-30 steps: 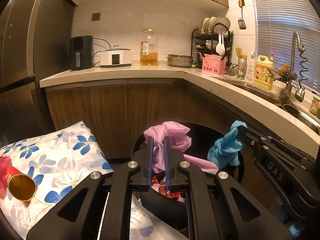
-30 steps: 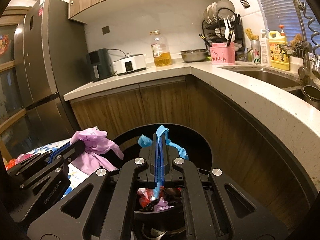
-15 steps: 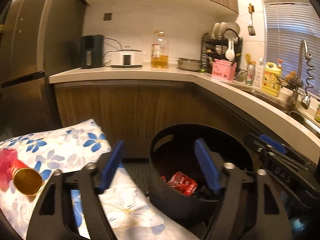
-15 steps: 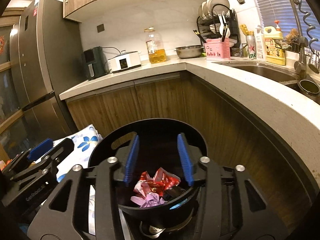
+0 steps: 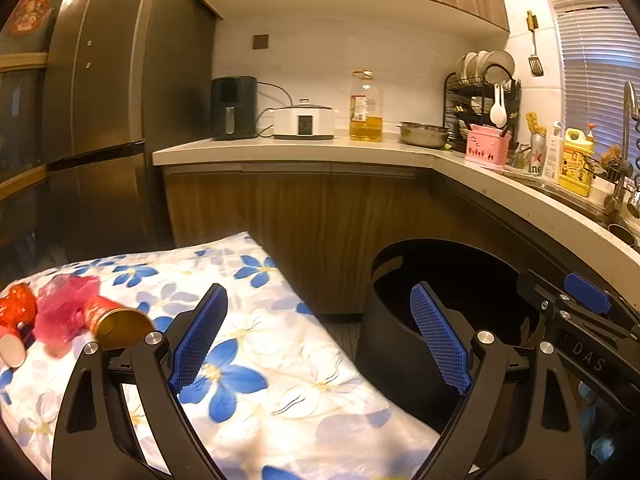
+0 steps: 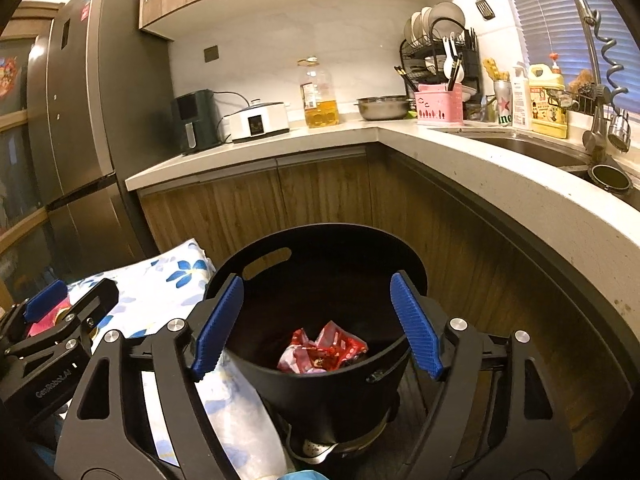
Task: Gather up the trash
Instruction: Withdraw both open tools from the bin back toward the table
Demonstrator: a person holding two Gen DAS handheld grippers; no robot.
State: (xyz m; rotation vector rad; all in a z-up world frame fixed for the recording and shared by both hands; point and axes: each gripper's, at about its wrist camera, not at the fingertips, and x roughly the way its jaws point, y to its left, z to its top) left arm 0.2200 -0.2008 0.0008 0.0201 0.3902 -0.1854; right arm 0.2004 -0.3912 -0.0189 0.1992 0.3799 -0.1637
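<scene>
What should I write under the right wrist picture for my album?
Open right tool above the round black plastic bin holding crumpled red wrappers, beside a blue-flowered cloth.

"DAS" on right gripper [image 5: 576, 344]; "GenRobot.AI" on left gripper [image 6: 52, 380].

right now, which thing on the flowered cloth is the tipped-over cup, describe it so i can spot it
Start at the blue-flowered cloth left of the black bin. At its far left edge lies a cluster of red trash. The cup is the one on its side, showing a shiny gold inside, unlike the crumpled pink plastic beside it.
</scene>
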